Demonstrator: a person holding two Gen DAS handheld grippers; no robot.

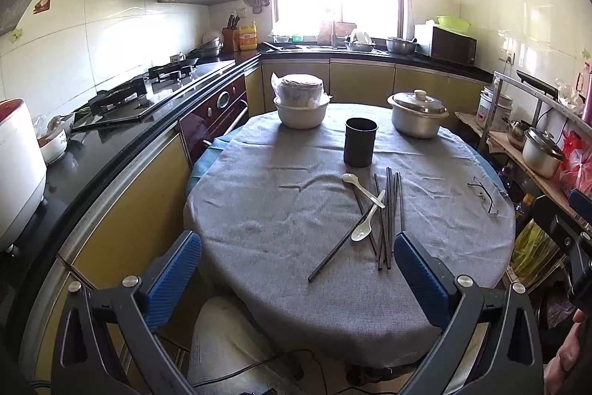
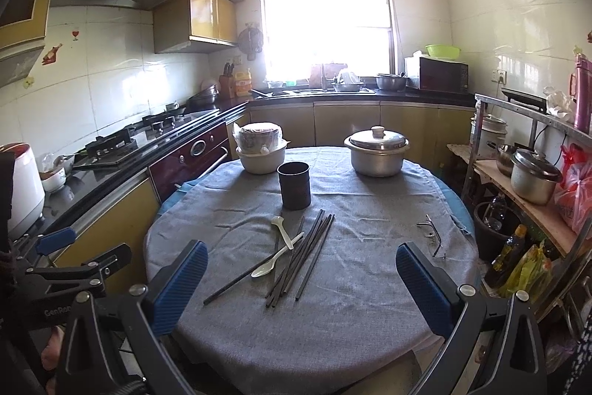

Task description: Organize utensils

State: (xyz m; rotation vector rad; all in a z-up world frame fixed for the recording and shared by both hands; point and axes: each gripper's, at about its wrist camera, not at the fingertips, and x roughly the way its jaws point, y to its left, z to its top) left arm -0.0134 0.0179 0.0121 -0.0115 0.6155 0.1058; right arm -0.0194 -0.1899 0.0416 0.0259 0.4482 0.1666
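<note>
Blue ribbed pads are seen on both pairs of tongs, each spread wide with nothing between the fingers. The left tongs point(image 1: 296, 269) are held above the near edge of the round worktop point(image 1: 259, 210), which is draped in a grey woven cloth; the right tongs point(image 2: 301, 284) are held likewise over the same near edge, just to the right of the left pair, whose black frame is caught at the left border of the right wrist view. Neither pair is touching anything.

Just beyond the fingers, a loose bundle of dark chopsticks point(image 1: 388, 213) is laid flat on the cloth, most of them roughly parallel and pointing away, with one stick point(image 1: 340, 247) splayed out diagonally toward the left. Two white spoons are laid over the chopsticks and crossed at their handles: the nearer spoon point(image 1: 364, 228) with its bowl toward the tongs, the farther spoon point(image 1: 360, 186) with its bowl toward the back of the worktop. Directly behind the utensils, a black cylindrical holder point(image 1: 360, 142) is stood upright, near the chopstick tips but apart from them.

To the right, a pair of glasses point(image 1: 484, 195) is laid near the worktop's edge. At the far side, a white bowl point(image 1: 300, 113) carrying a plastic-wrapped stack is placed on the left, and a lidded metal pot point(image 1: 417, 115) on the right.
</note>
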